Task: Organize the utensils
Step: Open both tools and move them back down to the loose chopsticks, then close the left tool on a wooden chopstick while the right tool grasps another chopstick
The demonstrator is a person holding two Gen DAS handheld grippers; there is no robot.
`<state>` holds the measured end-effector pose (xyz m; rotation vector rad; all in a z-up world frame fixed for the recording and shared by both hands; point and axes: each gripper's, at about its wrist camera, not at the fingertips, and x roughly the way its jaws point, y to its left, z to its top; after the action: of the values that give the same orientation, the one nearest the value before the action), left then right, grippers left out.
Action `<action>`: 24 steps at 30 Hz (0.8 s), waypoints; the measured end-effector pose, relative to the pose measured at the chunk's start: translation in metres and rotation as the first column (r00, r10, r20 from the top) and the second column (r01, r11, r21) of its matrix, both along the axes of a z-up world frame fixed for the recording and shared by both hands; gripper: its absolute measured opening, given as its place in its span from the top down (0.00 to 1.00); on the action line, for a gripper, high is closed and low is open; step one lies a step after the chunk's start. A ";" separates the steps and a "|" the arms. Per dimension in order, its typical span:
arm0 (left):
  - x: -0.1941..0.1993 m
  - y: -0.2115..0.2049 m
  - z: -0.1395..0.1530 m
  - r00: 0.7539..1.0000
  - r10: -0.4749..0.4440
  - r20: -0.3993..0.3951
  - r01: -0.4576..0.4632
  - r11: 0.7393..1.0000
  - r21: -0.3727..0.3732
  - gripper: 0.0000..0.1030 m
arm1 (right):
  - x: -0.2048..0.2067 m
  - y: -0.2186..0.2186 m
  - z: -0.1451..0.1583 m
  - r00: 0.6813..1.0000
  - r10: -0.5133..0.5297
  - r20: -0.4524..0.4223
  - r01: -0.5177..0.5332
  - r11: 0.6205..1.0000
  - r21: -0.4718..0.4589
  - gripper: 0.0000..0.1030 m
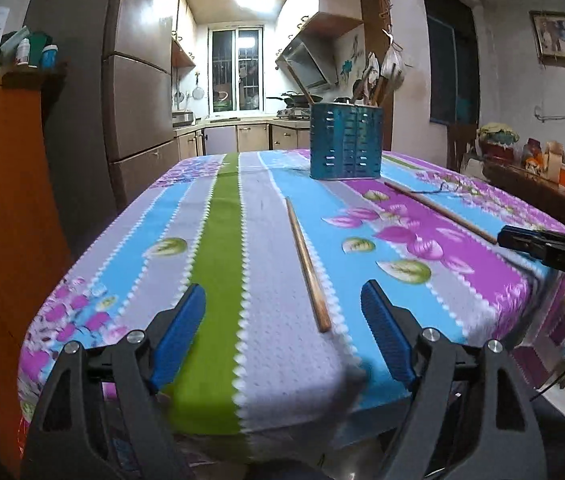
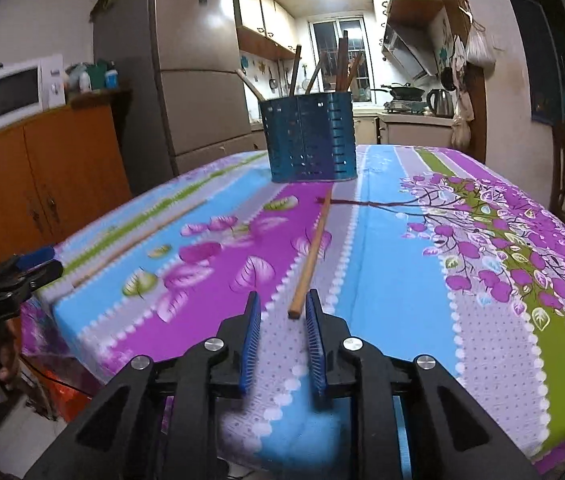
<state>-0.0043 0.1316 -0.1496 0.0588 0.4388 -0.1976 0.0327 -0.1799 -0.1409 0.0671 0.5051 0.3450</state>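
Observation:
A blue perforated utensil holder stands at the far end of the table; in the right wrist view the holder has several wooden chopsticks upright in it. Two loose wooden chopsticks lie on the tablecloth. My left gripper is open wide at the near table edge, and the near end of one chopstick lies between its fingertips, closer to the right pad. My right gripper stands narrowly open around the near end of the other chopstick; the pads do not touch it.
A striped floral tablecloth covers the table and drops off at the near edge. A fridge and an orange cabinet with a microwave stand to the left. A cluttered sideboard is on the right.

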 end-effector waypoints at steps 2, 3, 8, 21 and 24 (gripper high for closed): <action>-0.001 -0.005 -0.003 1.000 -0.007 0.010 0.007 1.000 0.012 0.28 | 0.003 0.006 -0.003 1.000 -0.011 -0.001 0.011 1.000 -0.016 0.78; 0.001 -0.008 -0.003 1.000 -0.014 0.013 0.014 1.000 0.019 0.29 | 0.001 0.008 -0.005 1.000 -0.017 0.006 0.017 1.000 -0.024 0.78; 0.001 -0.011 -0.014 1.000 -0.029 0.009 0.029 0.999 0.020 0.40 | 0.007 0.006 -0.008 0.999 -0.047 0.013 0.048 0.998 -0.043 0.80; 0.005 -0.022 -0.028 0.998 -0.058 -0.011 0.058 0.998 0.003 0.64 | 0.021 0.008 -0.008 0.997 -0.070 0.037 0.072 0.995 -0.070 0.87; 0.007 -0.023 -0.029 0.999 -0.049 -0.004 0.049 0.999 -0.002 0.65 | 0.021 0.010 -0.010 0.997 -0.069 0.043 0.072 0.994 -0.080 0.87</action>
<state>0.0023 0.1084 -0.1787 0.0671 0.4413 -0.2461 0.0534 -0.1701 -0.1512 -0.0016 0.4751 0.2559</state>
